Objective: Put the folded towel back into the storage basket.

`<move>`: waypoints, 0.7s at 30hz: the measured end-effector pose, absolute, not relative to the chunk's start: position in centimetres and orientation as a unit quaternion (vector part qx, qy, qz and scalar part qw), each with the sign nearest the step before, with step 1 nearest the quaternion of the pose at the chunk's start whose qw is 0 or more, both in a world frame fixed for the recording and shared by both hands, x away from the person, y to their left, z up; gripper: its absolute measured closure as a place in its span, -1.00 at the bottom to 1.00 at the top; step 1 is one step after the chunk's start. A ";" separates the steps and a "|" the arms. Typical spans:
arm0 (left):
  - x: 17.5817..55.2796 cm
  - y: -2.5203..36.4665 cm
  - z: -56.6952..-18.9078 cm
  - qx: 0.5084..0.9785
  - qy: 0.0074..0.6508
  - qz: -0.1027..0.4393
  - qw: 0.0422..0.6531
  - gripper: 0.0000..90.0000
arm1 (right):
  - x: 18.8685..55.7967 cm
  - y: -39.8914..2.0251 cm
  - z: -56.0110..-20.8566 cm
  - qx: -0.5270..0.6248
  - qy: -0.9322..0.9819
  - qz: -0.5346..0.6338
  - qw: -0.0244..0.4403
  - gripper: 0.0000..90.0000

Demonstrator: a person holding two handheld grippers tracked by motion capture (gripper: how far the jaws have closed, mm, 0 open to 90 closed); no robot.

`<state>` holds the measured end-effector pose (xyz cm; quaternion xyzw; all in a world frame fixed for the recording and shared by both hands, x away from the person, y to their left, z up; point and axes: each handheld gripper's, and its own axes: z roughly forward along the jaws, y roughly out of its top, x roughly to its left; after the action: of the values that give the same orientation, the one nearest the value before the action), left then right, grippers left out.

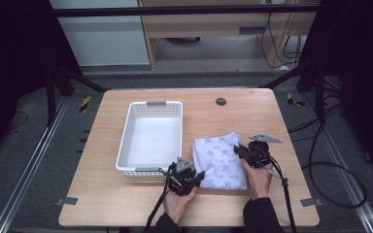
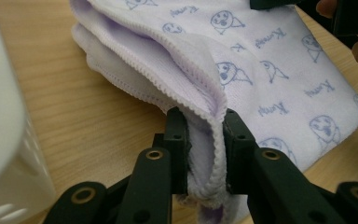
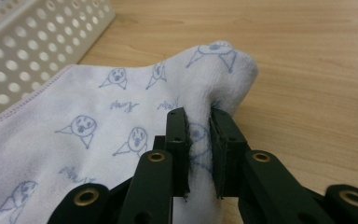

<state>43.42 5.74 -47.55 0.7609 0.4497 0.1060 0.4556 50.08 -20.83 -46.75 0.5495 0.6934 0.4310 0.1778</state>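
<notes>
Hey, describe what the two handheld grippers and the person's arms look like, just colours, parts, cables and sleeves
Both grippers are black. The left gripper and right gripper each carry a grey three-cornered plate on top and trail a black cable toward the person. In the gripper views, each has two flat black jaws on linkage arms with brass-coloured pivot rings. The person wears dark sleeves; the hands are bare.

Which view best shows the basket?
The high view: the whole white basket shows, left of the towel, with nothing in it. The right gripper view catches just a perforated wall; the left gripper view, a blurred white corner.
</notes>
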 end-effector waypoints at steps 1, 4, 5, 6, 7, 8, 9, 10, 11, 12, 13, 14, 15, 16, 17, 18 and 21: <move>43.3 5.8 -47.1 0.761 0.445 0.110 0.459 0.66 | 49.7 -20.7 -45.8 0.542 0.693 0.438 0.185 0.75; 42.7 6.1 -45.4 0.761 0.429 0.120 0.471 0.66 | 49.1 -20.5 -44.4 0.532 0.693 0.446 0.193 0.75; 42.6 6.2 -45.0 0.761 0.427 0.121 0.474 0.66 | 49.0 -20.5 -44.0 0.529 0.693 0.449 0.195 0.75; 42.5 6.3 -44.4 0.761 0.422 0.124 0.477 0.66 | 48.8 -20.4 -43.6 0.527 0.692 0.451 0.199 0.75; 42.4 6.3 -44.2 0.760 0.420 0.126 0.479 0.66 | 48.5 -20.4 -43.0 0.524 0.689 0.457 0.203 0.75; 42.3 6.4 -43.8 0.761 0.416 0.129 0.481 0.66 | 48.4 -20.3 -42.6 0.522 0.688 0.460 0.204 0.75; 42.3 6.5 -43.4 0.761 0.413 0.131 0.482 0.66 | 48.2 -20.3 -42.1 0.520 0.687 0.464 0.207 0.75; 42.2 6.6 -43.1 0.760 0.411 0.134 0.485 0.66 | 48.0 -20.3 -41.6 0.516 0.686 0.467 0.211 0.75; 42.1 6.7 -42.7 0.761 0.408 0.137 0.485 0.66 | 47.9 -20.2 -41.2 0.514 0.686 0.469 0.213 0.75; 42.1 6.8 -42.4 0.761 0.406 0.141 0.486 0.66 | 47.8 -20.1 -40.9 0.512 0.685 0.471 0.216 0.75; 42.0 6.9 -42.2 0.761 0.405 0.143 0.487 0.66 | 47.7 -20.1 -40.6 0.509 0.685 0.473 0.217 0.75; 42.0 6.9 -41.9 0.760 0.403 0.146 0.488 0.66 | 47.6 -20.0 -40.3 0.508 0.684 0.476 0.218 0.75; 42.0 7.1 -41.6 0.761 0.401 0.149 0.488 0.66 | 47.6 -19.9 -40.0 0.506 0.683 0.479 0.220 0.75; 41.9 7.2 -41.3 0.760 0.400 0.150 0.490 0.66 | 47.5 -19.8 -39.8 0.503 0.682 0.483 0.222 0.75; 41.9 7.2 -41.3 0.760 0.400 0.150 0.490 0.66 | 47.5 -19.8 -39.8 0.503 0.682 0.483 0.222 0.75; 41.9 7.5 -40.8 0.758 0.398 0.154 0.492 0.66 | 47.3 -19.5 -39.2 0.498 0.680 0.487 0.226 0.75; 41.9 7.8 -40.2 0.756 0.397 0.161 0.494 0.66 | 47.4 -19.2 -38.6 0.494 0.678 0.493 0.230 0.75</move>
<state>41.91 7.76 -40.23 0.7561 0.3975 0.1606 0.4945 47.40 -19.21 -38.56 0.4945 0.6782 0.4926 0.2300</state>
